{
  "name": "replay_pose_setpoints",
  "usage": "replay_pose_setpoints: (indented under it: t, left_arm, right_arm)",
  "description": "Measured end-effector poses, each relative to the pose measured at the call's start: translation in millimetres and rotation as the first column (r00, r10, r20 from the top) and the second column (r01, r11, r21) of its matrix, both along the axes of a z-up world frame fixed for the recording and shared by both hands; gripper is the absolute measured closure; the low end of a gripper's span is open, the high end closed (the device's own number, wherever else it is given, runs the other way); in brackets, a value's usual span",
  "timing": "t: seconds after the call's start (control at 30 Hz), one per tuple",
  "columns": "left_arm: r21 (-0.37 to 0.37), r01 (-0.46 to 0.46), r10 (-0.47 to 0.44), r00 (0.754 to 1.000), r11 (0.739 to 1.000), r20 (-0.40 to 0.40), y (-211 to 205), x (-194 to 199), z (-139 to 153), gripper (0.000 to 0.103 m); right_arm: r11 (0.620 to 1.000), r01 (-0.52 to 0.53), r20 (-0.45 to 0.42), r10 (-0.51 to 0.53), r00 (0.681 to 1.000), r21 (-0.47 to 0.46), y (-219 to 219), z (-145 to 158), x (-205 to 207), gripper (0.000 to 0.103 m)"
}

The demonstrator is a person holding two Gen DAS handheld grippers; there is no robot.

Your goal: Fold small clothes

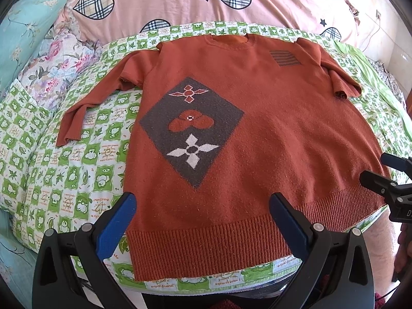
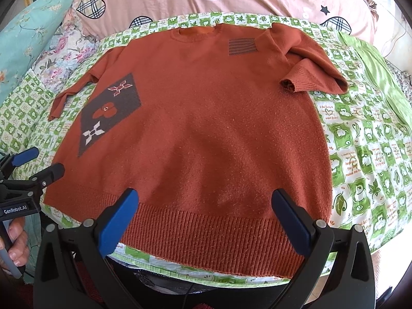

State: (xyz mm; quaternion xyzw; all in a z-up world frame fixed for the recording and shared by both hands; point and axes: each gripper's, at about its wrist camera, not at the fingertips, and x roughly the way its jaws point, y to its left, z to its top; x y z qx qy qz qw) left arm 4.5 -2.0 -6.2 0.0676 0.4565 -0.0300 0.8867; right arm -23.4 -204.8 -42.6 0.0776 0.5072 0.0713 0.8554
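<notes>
An orange knitted sweater (image 1: 270, 118) lies flat, front up, on the green-and-white checked sheet (image 1: 64, 180); it also shows in the right wrist view (image 2: 206, 118). It has a grey diamond patch with flowers (image 1: 191, 128) and a striped grey patch (image 1: 284, 58). Its left sleeve (image 1: 85, 105) stretches out; its right sleeve (image 2: 311, 59) is folded back on itself. My left gripper (image 1: 203, 206) is open above the ribbed hem (image 1: 206, 247), empty. My right gripper (image 2: 206, 203) is open above the hem's right part (image 2: 213, 239), empty.
A pink quilt with plaid hearts (image 1: 206, 2) lies behind the sweater. Floral and teal pillows (image 1: 51, 59) are at the left. The bed's front edge (image 1: 206, 285) is just below the hem. The right gripper shows at the left view's right edge (image 1: 386, 180).
</notes>
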Motion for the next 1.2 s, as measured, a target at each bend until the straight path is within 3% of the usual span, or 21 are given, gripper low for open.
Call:
replay_pose_setpoints:
  t: [0.47, 0.5, 0.83, 1.1, 1.2]
  left_arm:
    - [-0.032, 0.004, -0.002, 0.998, 0.999, 0.059, 1, 0, 2, 0.000]
    - [-0.028, 0.004, -0.003, 1.000, 1.000, 0.016, 0, 1, 0, 0.000]
    - [0.011, 0.007, -0.007, 1.000, 1.000, 0.006, 0, 9, 0, 0.000]
    - [0.046, -0.006, 0.003, 0.998, 0.999, 0.061, 0, 17, 0, 0.000]
    - [0.028, 0.000, -0.002, 0.998, 1.000, 0.067, 2, 21, -1, 0.000]
  right_arm:
    - [1.000, -0.001, 0.005, 0.001, 1.000, 0.005, -1, 1, 0, 0.000]
    - [1.000, 0.000, 0.009, 0.000, 1.000, 0.008, -2, 1, 0, 0.000]
    - [1.000, 0.011, 0.029, -0.011, 1.000, 0.011, -7, 6, 2, 0.000]
    - [0.999, 0.028, 0.023, -0.029, 0.999, 0.045, -14, 2, 7, 0.000]
    - [0.996, 0.042, 0.027, -0.044, 0.999, 0.078, -22, 1, 10, 0.002]
